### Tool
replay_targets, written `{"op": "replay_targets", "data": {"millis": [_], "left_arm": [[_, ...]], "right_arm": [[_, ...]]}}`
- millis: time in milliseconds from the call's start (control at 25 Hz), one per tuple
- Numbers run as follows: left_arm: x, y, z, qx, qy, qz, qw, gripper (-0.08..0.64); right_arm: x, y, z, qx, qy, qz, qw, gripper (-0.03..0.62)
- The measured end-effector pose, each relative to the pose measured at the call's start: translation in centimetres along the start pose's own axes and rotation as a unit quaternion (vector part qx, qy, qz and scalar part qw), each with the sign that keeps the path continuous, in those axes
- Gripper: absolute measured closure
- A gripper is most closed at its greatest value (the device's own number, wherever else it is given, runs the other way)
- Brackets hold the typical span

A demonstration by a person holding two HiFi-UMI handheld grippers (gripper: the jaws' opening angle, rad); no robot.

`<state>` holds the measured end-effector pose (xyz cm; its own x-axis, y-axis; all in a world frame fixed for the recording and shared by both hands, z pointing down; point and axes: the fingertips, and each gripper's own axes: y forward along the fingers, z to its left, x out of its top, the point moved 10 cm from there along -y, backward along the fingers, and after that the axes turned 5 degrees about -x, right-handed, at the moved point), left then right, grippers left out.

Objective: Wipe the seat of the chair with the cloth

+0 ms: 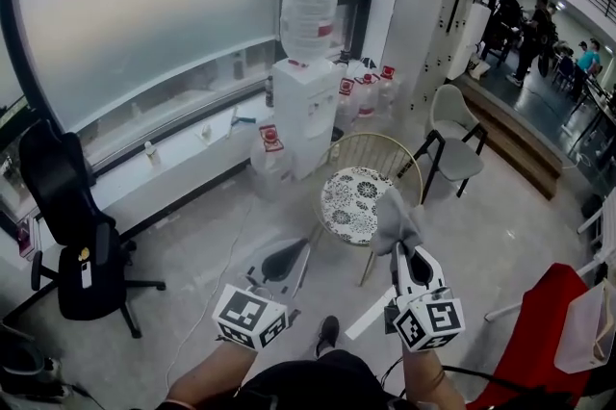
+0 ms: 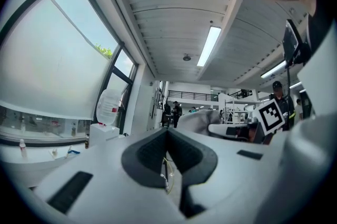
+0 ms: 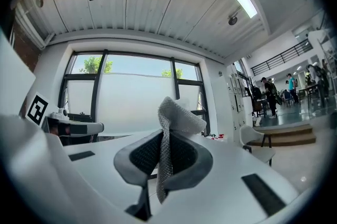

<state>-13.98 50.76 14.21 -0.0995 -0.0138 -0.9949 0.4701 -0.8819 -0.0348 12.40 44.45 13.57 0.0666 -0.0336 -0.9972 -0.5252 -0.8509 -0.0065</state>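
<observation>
Office floor, chair (image 1: 354,196) ahead; wiping not begun.
Near chair, right gripper (image 1: 403,252) pinches cloth (image 1: 395,217); left gripper (image 1: 286,259) closed, empty. Next: lower, wipe.

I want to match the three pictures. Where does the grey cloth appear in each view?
Head view: the cloth is right of centre, pinched in the right tool.
Left gripper view: the cloth is probably the pale grey lump right of centre.
Right gripper view: the cloth is at the centre, clamped between the jaws.
Shared landmark: the large frosted window.
</observation>
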Motion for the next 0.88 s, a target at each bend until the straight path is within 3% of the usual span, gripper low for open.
{"op": "replay_targets", "data": {"millis": [320, 520, 880], "left_arm": [[1.0, 9.6, 2.4, -0.012, 0.003, 0.019, 0.9997, 0.554], [1.2, 15.6, 3.7, -0.015, 0.010, 0.031, 0.9994, 0.554], [0.2, 24.2, 4.5, -0.030, 0.004, 0.050, 0.9983, 0.554]], "right_arm": [[0.3, 7.2, -6.1, -0.004, 0.022, -0.001, 1.000, 0.569], [0.6, 10.8, -10.2, -0.002, 0.003, -0.008, 1.000, 0.569], [0.7, 13.9, -16.9, -0.018, 0.015, -0.011, 1.000, 0.569]]}}
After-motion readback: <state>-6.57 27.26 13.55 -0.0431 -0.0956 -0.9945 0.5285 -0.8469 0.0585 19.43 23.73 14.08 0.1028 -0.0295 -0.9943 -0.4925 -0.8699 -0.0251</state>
